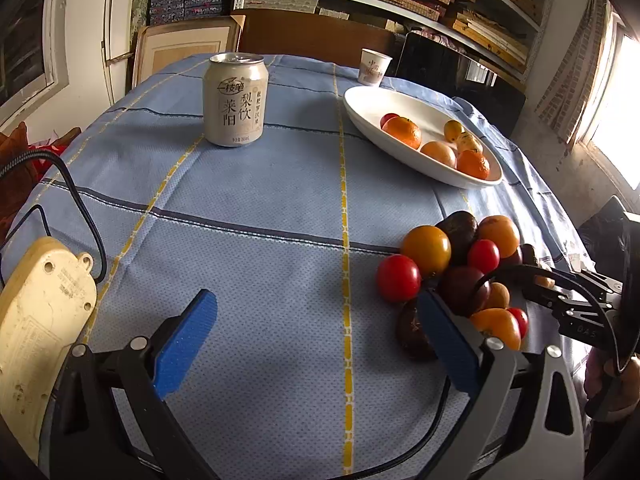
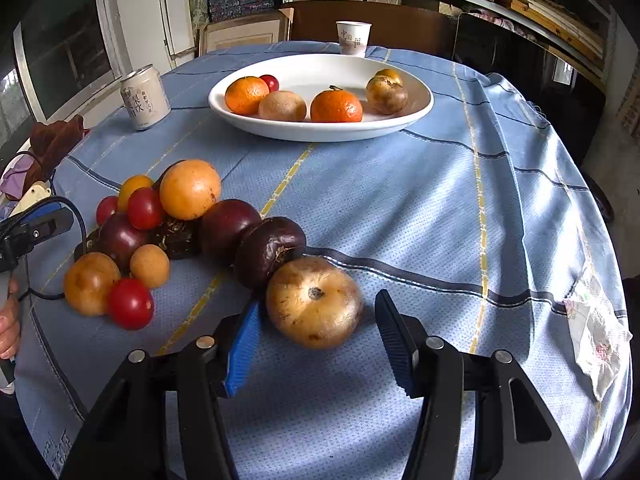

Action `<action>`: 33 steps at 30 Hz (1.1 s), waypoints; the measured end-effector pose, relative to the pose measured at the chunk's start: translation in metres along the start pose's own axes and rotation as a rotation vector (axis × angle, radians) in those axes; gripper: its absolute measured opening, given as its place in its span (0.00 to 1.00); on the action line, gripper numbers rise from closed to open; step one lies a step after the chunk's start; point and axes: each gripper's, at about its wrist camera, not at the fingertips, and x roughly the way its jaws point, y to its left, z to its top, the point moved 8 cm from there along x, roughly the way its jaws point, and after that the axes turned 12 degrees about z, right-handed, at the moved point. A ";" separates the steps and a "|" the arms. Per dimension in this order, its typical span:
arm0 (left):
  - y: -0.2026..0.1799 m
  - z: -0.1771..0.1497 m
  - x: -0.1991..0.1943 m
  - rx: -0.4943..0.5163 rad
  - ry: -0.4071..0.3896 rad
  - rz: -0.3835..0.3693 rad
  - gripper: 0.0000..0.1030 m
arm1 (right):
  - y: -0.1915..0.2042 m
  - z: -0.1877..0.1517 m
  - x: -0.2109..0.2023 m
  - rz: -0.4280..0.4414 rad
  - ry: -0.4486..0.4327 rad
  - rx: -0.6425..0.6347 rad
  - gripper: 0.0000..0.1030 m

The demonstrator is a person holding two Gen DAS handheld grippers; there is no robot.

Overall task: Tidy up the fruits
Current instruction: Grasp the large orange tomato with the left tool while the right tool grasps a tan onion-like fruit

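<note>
Straddling a tan fruit

Covering the counter [image 2: 420, 208], a blue cloth bears a white dish [image 2: 320, 128]. Right gripper [image 2: 316, 344] jaws flank the tan fruit [image 2: 314, 302], stem scar upward, unpressed. Left gripper [image 1: 316, 328] stands apart, empty.

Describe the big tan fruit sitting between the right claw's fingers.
The tan fruit is round and slightly flattened, pale brown with darker freckles and a dark stem scar facing up. It rests on the blue cloth, touching a dark purple fruit behind it. The right claw brackets it, with a visible gap on one side.
</note>
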 end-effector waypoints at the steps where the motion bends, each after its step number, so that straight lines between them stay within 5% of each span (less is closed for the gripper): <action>1: 0.000 0.000 0.000 0.000 0.001 0.000 0.96 | 0.000 0.000 -0.001 0.001 -0.004 -0.001 0.45; 6: 0.000 0.000 0.001 -0.001 0.003 -0.002 0.96 | -0.003 -0.004 -0.020 0.037 -0.081 0.070 0.42; 12: 0.000 0.000 0.002 -0.002 0.003 -0.004 0.96 | 0.011 -0.022 -0.073 0.307 -0.345 0.136 0.42; 17: -0.011 0.002 -0.015 0.038 -0.073 -0.033 0.95 | 0.016 -0.029 -0.077 0.314 -0.366 0.102 0.42; 22: -0.058 -0.008 -0.046 0.229 -0.176 -0.100 0.95 | 0.015 -0.028 -0.074 0.358 -0.356 0.105 0.43; 28: -0.086 -0.018 -0.043 0.349 -0.161 -0.128 0.60 | 0.018 -0.030 -0.075 0.368 -0.355 0.094 0.43; 33: -0.092 -0.021 -0.042 0.362 -0.132 -0.202 0.55 | 0.018 -0.031 -0.079 0.392 -0.370 0.099 0.44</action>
